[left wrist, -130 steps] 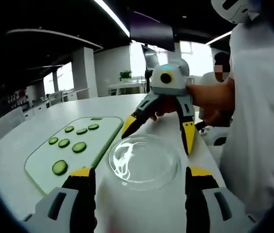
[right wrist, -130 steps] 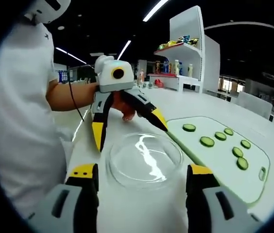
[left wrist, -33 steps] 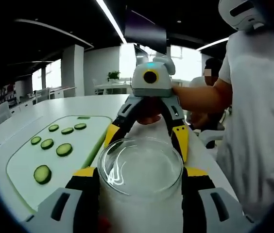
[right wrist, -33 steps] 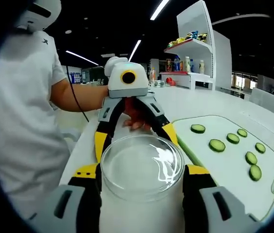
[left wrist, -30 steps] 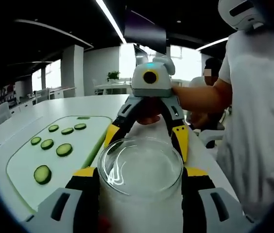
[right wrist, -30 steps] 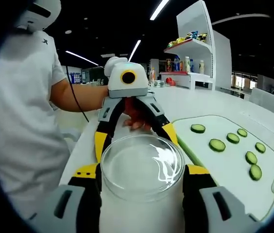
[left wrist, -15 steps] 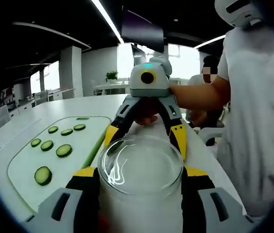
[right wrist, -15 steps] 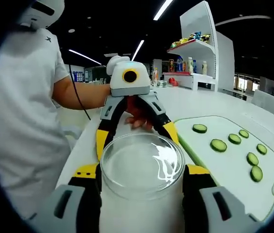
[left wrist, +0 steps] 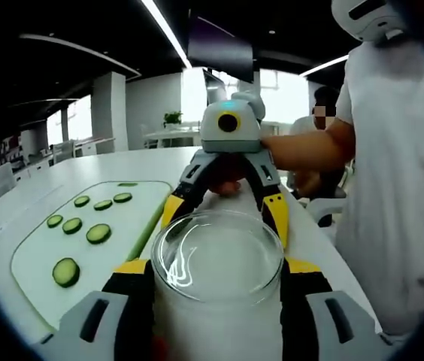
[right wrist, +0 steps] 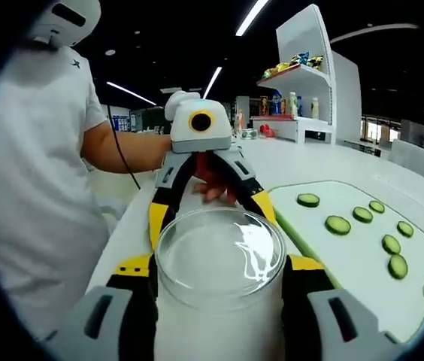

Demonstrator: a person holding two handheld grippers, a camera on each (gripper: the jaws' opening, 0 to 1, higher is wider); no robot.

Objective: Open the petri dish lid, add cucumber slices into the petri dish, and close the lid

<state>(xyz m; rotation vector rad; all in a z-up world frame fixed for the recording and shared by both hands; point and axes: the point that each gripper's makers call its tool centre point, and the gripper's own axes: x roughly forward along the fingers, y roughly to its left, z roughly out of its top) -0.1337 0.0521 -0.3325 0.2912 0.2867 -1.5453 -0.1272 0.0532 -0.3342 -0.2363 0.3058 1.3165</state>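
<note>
Fingers: the left gripper (left wrist: 216,274) and the right gripper (right wrist: 218,272) were each seen closed against opposite sides of the petri dish (left wrist: 217,254); both pairs of yellow-tipped fingers (left wrist: 128,268) were pressed to its glass wall, the two grippers facing one another across it.
Dish: it was held between the four fingers, near the edge of the white tabletop (right wrist: 325,158); whether it was lifted or resting could not be told. The lid seam could not be made out.
Slip risk: smooth glass was judged likely to slide if one gripper was pulled unevenly, so that lid and base would come away together or drop.
Cucumber slices (right wrist: 338,224): they were laid on the green cutting board (right wrist: 362,263) just beside the dish, untouched.
Edge risk: a dropped dish was judged likely to roll off the nearby tabletop edge.
</note>
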